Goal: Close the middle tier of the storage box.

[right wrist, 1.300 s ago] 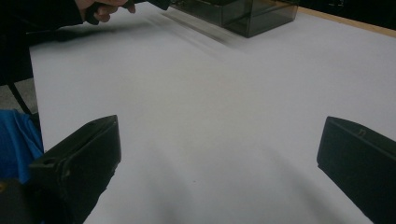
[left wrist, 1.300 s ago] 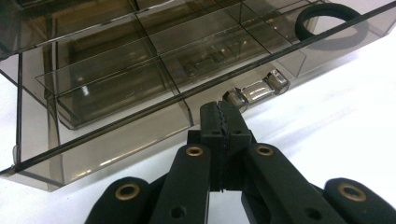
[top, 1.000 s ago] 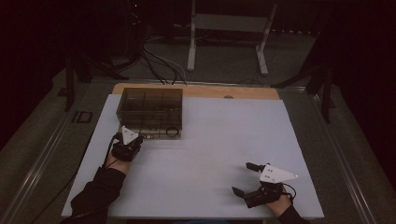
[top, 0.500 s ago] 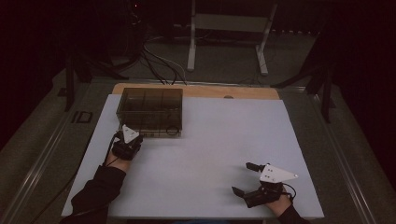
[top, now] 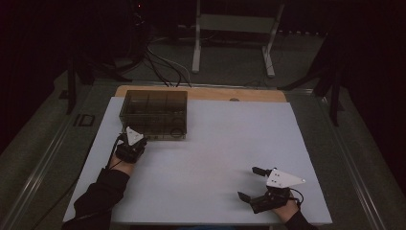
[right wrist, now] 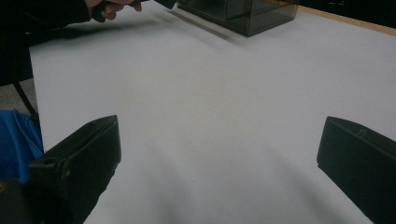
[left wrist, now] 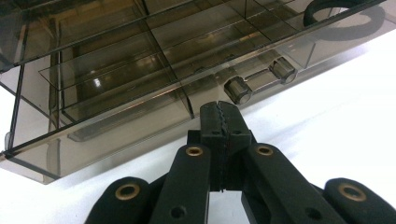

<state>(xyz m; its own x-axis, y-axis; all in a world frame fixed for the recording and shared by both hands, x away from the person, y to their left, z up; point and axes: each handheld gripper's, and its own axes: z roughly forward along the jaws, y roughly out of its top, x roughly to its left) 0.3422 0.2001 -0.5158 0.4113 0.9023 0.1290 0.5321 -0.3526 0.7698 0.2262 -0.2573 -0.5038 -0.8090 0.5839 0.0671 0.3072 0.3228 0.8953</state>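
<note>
Smoked plastic organizer box [top: 154,114] sits at the far left of the worktop [top: 225,143]. Left gripper [left wrist: 222,116], jaws pressed together on nothing, sits just before the box's front knob [left wrist: 237,90]. Right gripper [top: 253,183] rests wide open and empty, well apart from the box. Best approach, I judge: open first, centre on the knob, pull straight.
</note>
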